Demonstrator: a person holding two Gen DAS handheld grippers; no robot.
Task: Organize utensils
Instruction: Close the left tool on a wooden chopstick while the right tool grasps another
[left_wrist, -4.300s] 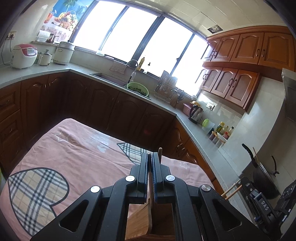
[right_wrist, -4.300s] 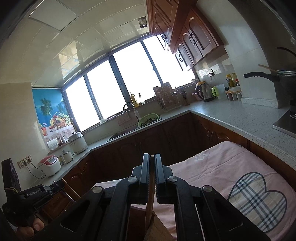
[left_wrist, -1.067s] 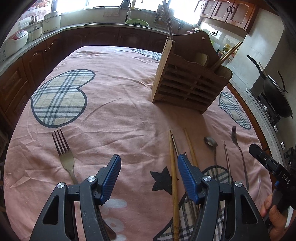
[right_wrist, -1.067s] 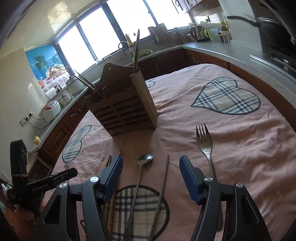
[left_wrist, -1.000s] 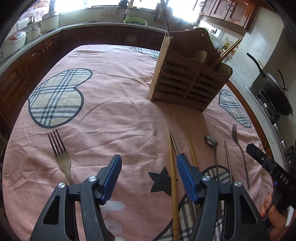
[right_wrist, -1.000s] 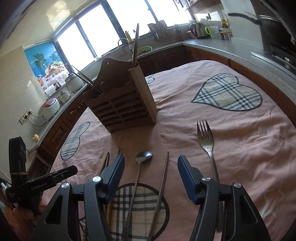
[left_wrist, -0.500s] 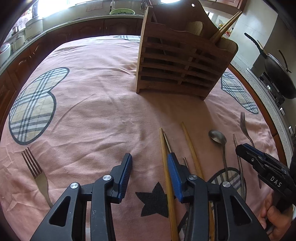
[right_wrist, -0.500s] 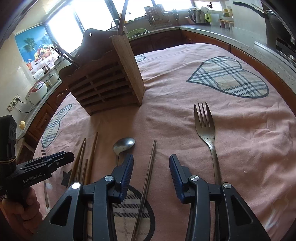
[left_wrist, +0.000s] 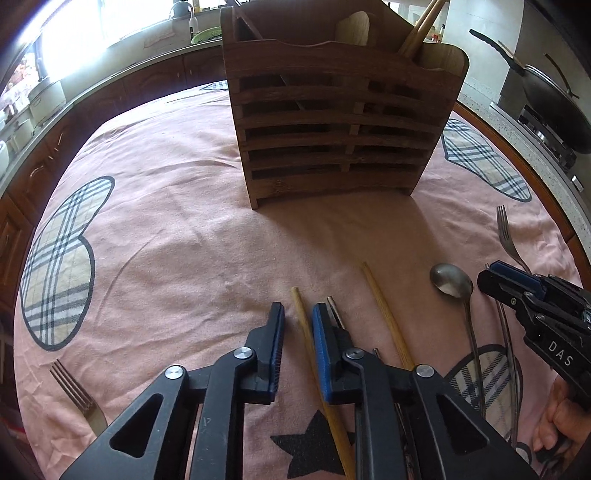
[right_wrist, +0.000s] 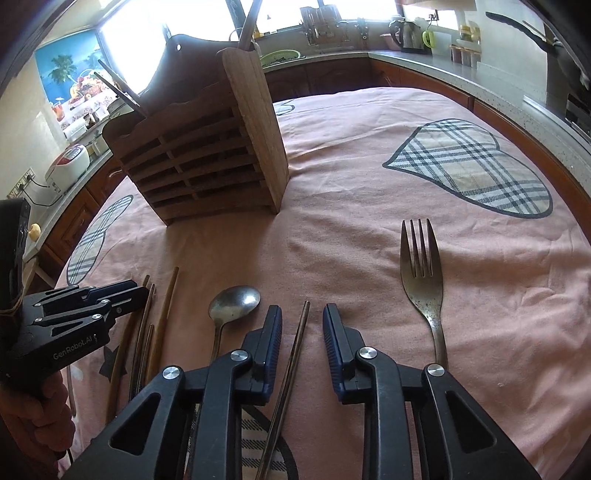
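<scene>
Straddling a pale bamboo chopstick (left_wrist: 301, 314), our left tongs (left_wrist: 298, 321) stand narrowly parted, not yet touching it; our right tongs (right_wrist: 302, 325) gape a little wider around a dark thin chopstick (right_wrist: 298, 334). Both sticks lie flat on the pink cloth-covered tabletop (left_wrist: 166, 221), in front of the brown slatted wooden utensil holder (left_wrist: 340, 133). We judge them light, stiff and smooth, apt to roll or pivot, so a pinch near the middle should steady them. Writing reads "DAS" on the right tongs' body and "GenRobot.AI" on the left one's.
</scene>
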